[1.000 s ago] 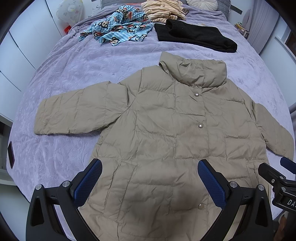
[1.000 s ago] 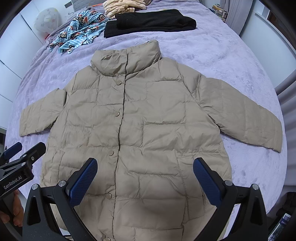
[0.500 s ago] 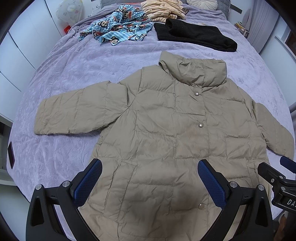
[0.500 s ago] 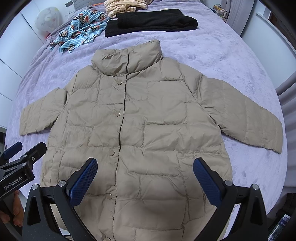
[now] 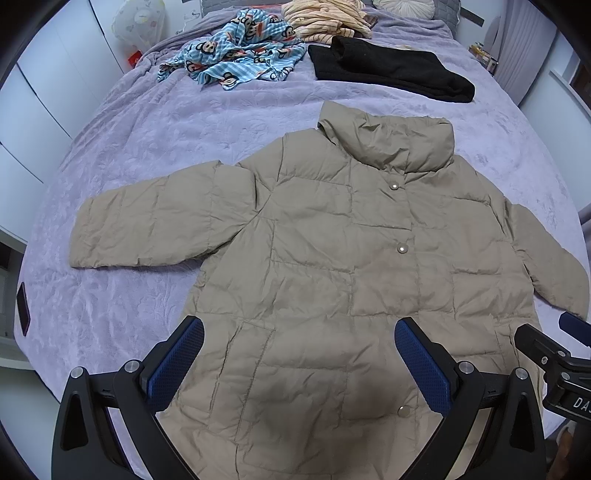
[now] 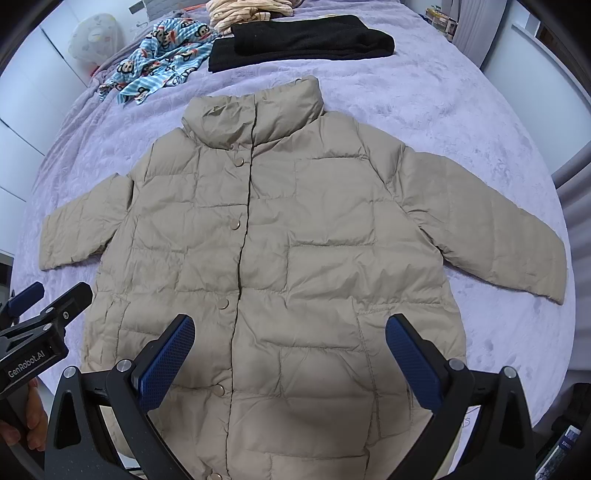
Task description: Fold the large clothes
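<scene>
A beige puffer jacket [image 5: 332, 266] lies flat and face up on the lavender bed cover [image 5: 155, 147], snapped shut, both sleeves spread out to the sides, collar toward the far end of the bed. The left tool [image 5: 299, 365] hangs above the jacket's hem with its blue pads wide apart, holding nothing. The right tool [image 6: 291, 358] hangs over the hem too, jaws likewise spread and empty. Beyond the collar lie a folded black garment [image 5: 391, 70], a blue monkey-print garment [image 5: 236, 59] and a striped cream garment [image 5: 325, 18]
</scene>
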Tool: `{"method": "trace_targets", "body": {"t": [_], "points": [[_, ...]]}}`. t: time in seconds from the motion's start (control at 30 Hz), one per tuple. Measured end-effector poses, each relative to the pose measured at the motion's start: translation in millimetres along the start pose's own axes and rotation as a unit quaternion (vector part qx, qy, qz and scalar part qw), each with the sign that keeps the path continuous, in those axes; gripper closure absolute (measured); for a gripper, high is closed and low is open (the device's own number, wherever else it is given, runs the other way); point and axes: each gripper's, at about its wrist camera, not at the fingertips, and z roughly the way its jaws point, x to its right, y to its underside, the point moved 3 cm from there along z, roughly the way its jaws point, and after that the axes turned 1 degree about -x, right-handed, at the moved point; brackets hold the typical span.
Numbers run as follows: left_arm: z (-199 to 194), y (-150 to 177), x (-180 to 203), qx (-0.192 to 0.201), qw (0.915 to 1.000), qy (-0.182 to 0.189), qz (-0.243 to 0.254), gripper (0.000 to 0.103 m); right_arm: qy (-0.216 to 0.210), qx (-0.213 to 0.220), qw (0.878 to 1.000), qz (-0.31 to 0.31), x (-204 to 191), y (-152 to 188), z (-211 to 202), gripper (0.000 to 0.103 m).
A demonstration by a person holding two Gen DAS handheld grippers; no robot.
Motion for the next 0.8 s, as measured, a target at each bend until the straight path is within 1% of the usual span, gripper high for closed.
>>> {"method": "trace_targets", "body": {"t": [0.37,0.7,0.73,0.8], "points": [[-0.2,-1.4,2.6,-0.001,1.0,-0.003,0.003,0.0,0.0,0.0,1.0,0.0,-3.1,2.6,3.9,0.0],[-2.6,4.2,1.9,-0.001,1.0,-0.004,0.003,0.0,0.002,-0.003,1.0,-0.001,-2.7,1.5,2.5,0.0],[-0.4,-1.6,2.7,-0.001,1.0,-0.003,0.003,0.0,0.002,-0.001,1.0,-0.001,-2.7,1.4,2.6,0.0],[-0.7,-0.8,2.6,-0.001,1.0,-0.003,0.003,0.0,0.003,-0.001,1.0,-0.001,-2.8,1.3,2.7,0.0]]}}
